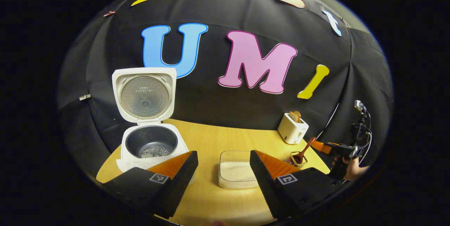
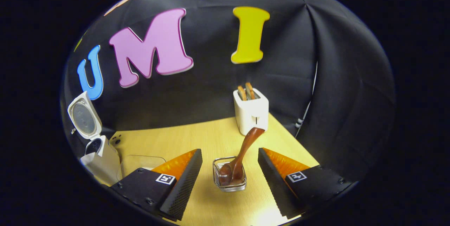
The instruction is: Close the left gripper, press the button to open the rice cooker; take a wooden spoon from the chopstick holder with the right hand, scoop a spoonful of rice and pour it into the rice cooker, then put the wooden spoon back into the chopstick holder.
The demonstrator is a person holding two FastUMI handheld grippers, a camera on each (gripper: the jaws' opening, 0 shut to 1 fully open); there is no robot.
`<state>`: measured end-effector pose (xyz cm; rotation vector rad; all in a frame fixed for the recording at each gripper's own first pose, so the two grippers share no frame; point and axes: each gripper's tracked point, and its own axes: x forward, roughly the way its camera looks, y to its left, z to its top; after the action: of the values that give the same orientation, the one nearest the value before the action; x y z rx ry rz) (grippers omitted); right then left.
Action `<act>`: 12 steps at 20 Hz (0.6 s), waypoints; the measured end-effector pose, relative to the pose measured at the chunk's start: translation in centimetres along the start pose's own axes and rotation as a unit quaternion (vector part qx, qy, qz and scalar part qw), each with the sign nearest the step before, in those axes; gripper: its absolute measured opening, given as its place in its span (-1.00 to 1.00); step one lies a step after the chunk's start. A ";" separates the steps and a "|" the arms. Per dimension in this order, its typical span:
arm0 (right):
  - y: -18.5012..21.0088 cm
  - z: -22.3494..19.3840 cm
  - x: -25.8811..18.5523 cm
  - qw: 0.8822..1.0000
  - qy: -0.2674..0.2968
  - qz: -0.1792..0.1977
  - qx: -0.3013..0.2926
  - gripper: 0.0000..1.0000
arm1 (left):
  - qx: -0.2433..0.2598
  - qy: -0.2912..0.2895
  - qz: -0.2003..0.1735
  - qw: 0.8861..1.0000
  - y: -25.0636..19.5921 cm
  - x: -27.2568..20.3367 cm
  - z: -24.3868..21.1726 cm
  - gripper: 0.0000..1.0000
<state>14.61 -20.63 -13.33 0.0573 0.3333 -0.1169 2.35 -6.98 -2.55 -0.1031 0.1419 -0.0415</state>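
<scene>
My left gripper (image 1: 224, 164): jaws apart, empty | my right gripper (image 2: 230, 166): jaws apart, straddling wooden spoon (image 2: 242, 157) in chopstick holder (image 2: 229, 185) | rice cooker (image 1: 149, 141): lid up.

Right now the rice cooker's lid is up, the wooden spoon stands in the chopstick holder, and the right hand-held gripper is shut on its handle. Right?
Not quite. The right gripper view shows the right hand-held gripper open, its fingers either side of the wooden spoon without touching. The spoon does stand in the chopstick holder, and the rice cooker lid is up.
</scene>
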 end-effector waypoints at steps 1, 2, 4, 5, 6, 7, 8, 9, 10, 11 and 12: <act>0.0 -0.4 1.3 1.000 0.008 0.009 0.005 0.98 | 0.001 0.008 0.003 1.000 -0.3 0.0 -0.6 0.92; -0.1 -0.7 2.6 1.000 0.014 0.015 0.012 0.98 | 0.000 0.017 0.007 1.000 -0.7 -0.1 -1.4 0.92; -0.5 -1.0 5.1 0.999 0.019 0.018 0.036 0.97 | 0.001 0.033 0.015 0.999 -1.1 -0.3 -2.7 0.92; -0.7 -1.0 6.2 0.999 0.019 0.018 0.048 0.97 | 0.006 0.040 0.016 0.999 -1.3 -0.3 -3.2 0.92; -1.2 -1.2 7.2 0.998 0.019 0.015 0.057 0.97 | 0.014 0.046 0.020 0.999 -1.3 -0.3 -3.5 0.92; -1.6 -1.3 8.1 0.998 0.022 0.011 0.066 0.97 | 0.021 0.052 0.023 0.998 -1.4 -0.3 -3.9 0.92; -1.8 -1.5 8.8 0.997 0.026 0.009 0.077 0.97 | 0.026 0.057 0.024 0.998 -1.6 -0.1 -4.3 0.92; -2.1 -1.8 9.6 0.996 0.030 0.007 0.089 0.97 | 0.030 0.060 0.025 0.997 -1.7 -0.1 -4.4 0.92; -2.2 -2.2 10.4 0.994 0.035 0.007 0.101 0.97 | 0.032 0.063 0.027 0.997 -1.8 0.1 -4.6 0.92; -2.2 -2.6 11.1 0.993 0.041 0.008 0.109 0.98 | 0.033 0.064 0.026 0.997 -2.0 0.3 -4.6 0.92; -2.2 -3.1 11.9 0.992 0.048 0.009 0.112 0.97 | 0.035 0.065 0.026 0.997 -2.3 0.5 -4.7 0.92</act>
<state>24.47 -23.85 -20.24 0.2898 0.4144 -0.1342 2.14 -9.77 -6.98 -0.0275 0.2726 -0.0014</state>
